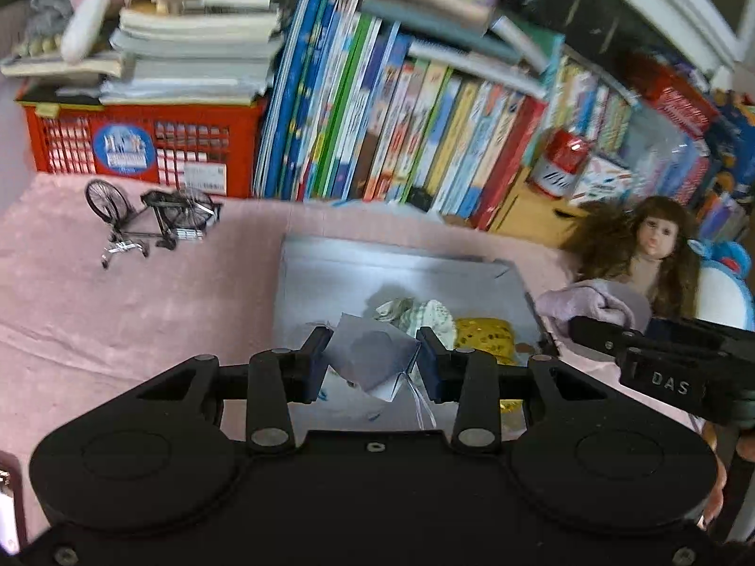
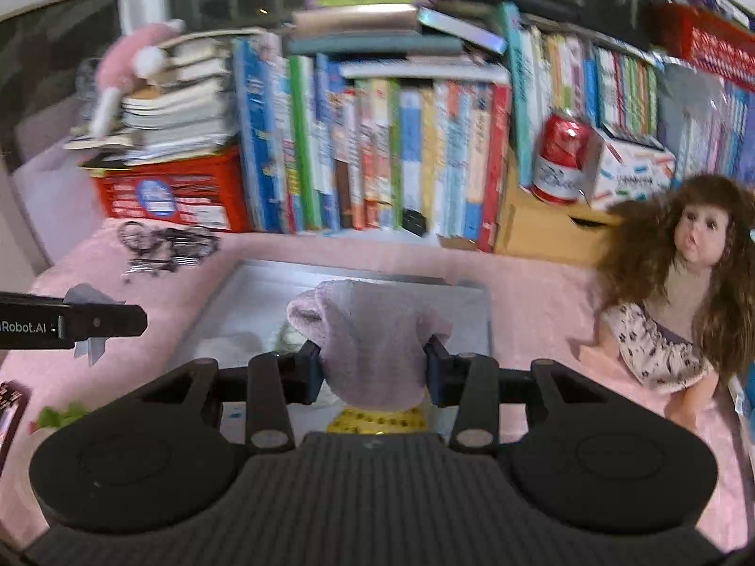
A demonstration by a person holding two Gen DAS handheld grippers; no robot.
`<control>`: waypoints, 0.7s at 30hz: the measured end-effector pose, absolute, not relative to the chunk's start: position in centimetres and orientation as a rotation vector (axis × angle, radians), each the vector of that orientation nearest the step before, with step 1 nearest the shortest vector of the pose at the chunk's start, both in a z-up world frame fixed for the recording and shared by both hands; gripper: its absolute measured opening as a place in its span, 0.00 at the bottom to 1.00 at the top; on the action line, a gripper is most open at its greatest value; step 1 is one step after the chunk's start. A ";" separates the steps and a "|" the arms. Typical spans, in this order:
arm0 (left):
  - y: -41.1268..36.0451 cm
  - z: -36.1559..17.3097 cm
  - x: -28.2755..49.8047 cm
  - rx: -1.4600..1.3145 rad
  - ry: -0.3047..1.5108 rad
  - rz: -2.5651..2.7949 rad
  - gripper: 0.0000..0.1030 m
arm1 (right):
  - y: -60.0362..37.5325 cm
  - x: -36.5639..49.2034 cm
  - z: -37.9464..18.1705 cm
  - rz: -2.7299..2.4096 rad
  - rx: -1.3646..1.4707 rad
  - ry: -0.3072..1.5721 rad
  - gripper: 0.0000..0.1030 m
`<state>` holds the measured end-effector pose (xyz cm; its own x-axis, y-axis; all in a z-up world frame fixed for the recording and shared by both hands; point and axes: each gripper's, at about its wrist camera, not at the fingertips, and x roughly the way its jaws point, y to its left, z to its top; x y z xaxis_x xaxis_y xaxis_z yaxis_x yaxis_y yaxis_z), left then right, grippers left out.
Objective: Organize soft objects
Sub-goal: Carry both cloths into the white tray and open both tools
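A grey open box (image 1: 330, 273) sits on the pink cloth. Inside it lie a white-green patterned soft item (image 1: 422, 313) and a yellow spotted soft item (image 1: 486, 337). My left gripper (image 1: 373, 358) is shut on a small grey-lilac fabric piece (image 1: 373, 356) above the box's near side. My right gripper (image 2: 375, 365) is shut on a lilac knitted cloth (image 2: 373, 335) over the box (image 2: 245, 292); the yellow item (image 2: 377, 422) shows below it. The right gripper and its cloth (image 1: 594, 302) show at the box's right in the left wrist view.
A doll with curly brown hair (image 2: 679, 283) leans at the right. A miniature black bicycle (image 1: 151, 219) stands at the left. Behind are a row of books (image 1: 401, 132), a red crate (image 1: 141, 141) with stacked books, and a red can (image 2: 561, 160).
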<state>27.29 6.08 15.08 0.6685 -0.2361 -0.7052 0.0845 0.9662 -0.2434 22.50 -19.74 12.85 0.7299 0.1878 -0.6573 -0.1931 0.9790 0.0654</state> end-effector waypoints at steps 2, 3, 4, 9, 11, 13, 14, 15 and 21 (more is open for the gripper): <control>5.5 13.9 29.0 -0.188 0.853 -0.157 0.36 | -20.0 23.7 12.1 0.190 -0.011 0.730 0.46; 5.2 13.3 29.7 -0.187 0.870 -0.151 0.36 | -20.0 24.4 11.7 0.183 -0.021 0.733 0.46; 5.0 12.7 30.6 -0.193 0.888 -0.139 0.36 | -20.0 25.1 11.3 0.178 -0.032 0.731 0.46; 4.1 10.0 34.2 -0.192 0.956 -0.092 0.36 | -20.8 28.3 9.7 0.149 0.009 0.753 0.46; 3.9 9.1 35.5 -0.179 0.973 -0.075 0.36 | -21.3 29.8 8.7 0.132 0.034 0.790 0.46; 3.8 8.5 36.5 -0.170 0.980 -0.057 0.36 | -21.7 30.9 7.9 0.113 0.039 0.810 0.46; 3.8 8.2 37.0 -0.171 0.983 -0.048 0.36 | -22.0 31.4 7.6 0.099 0.045 0.818 0.46; 3.9 7.9 37.4 -0.177 0.986 -0.042 0.36 | -22.3 31.8 7.2 0.087 0.062 0.825 0.46; 3.6 6.1 38.9 -0.181 1.023 -0.047 0.37 | -23.5 33.2 5.7 0.067 0.146 0.845 0.46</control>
